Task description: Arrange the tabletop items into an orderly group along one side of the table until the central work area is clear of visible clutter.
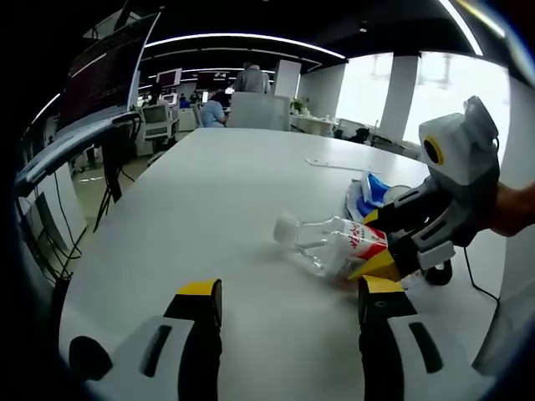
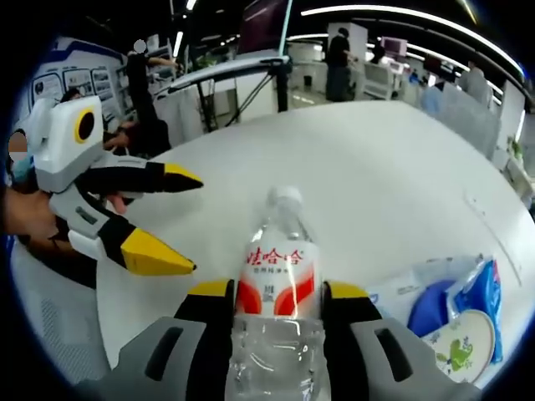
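A clear plastic water bottle [image 1: 322,238] with a red and white label lies on its side on the white table [image 1: 209,184]. My right gripper [image 1: 365,245] comes in from the right and is shut on its labelled body. In the right gripper view the bottle [image 2: 282,217] sits between the yellow-tipped jaws of my right gripper [image 2: 276,292], cap pointing away. My left gripper [image 1: 288,288] is open just short of the bottle with nothing between its jaws. It also hangs open to the left of the bottle as the left gripper [image 2: 182,224]. A blue and white packet [image 2: 456,322] lies right of the bottle.
The blue and white packet [image 1: 372,190] lies behind the bottle. A thin flat strip [image 1: 334,164] lies farther back on the table. A monitor on a stand [image 1: 104,75] rises past the table's left edge. People and desks [image 1: 242,92] are far behind. A black cable [image 1: 470,271] hangs at the right.
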Demonstrator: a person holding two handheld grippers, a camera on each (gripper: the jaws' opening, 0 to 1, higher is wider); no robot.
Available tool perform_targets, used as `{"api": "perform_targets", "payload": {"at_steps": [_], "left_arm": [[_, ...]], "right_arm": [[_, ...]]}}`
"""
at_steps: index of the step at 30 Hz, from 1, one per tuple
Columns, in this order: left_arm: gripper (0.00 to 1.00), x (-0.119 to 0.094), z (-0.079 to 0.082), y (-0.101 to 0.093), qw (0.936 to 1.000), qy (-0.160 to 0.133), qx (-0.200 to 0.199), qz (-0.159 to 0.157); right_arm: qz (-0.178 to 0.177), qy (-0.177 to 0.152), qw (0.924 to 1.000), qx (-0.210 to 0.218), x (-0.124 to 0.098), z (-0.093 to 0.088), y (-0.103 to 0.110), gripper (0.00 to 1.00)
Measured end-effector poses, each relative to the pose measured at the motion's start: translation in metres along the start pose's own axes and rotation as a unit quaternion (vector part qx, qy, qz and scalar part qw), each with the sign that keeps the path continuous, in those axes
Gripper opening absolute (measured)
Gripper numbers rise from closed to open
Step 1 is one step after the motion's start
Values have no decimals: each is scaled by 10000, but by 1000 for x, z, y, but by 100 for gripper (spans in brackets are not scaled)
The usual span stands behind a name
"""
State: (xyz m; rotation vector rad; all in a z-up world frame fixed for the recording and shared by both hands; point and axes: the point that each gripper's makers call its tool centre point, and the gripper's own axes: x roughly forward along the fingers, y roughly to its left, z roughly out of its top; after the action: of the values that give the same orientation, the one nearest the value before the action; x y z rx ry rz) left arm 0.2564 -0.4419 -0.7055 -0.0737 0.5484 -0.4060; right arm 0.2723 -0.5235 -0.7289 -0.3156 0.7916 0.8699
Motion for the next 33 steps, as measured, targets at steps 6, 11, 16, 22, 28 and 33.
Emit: {"api": "perform_targets", "payload": {"at_steps": [6,11,16,22,28,33], "left_arm": [[65,3,2,2,10000,-19,-39,0],[65,5,4,2,10000,-34,-63,-23],[64,6,6,3,9999,-39,-89,-36],[63,9,9,5,9998,-60,-171,-56],[61,12,13,3,9994,-61,-301,-147],[57,16,17,-1,9986,-64,-464,-245]], "right_arm": [[10,121,9999,-91,2,1,1,37],[4,142,9999,-92,2,2,1,33],[-7,10,9999,-147,-1,2,1,31],[39,-187,9998,-85,-3,3,2,30],[31,-379,9993,-32,-6,4,3,30],[-5,-512,9987,-79,-8,4,4,30]]}}
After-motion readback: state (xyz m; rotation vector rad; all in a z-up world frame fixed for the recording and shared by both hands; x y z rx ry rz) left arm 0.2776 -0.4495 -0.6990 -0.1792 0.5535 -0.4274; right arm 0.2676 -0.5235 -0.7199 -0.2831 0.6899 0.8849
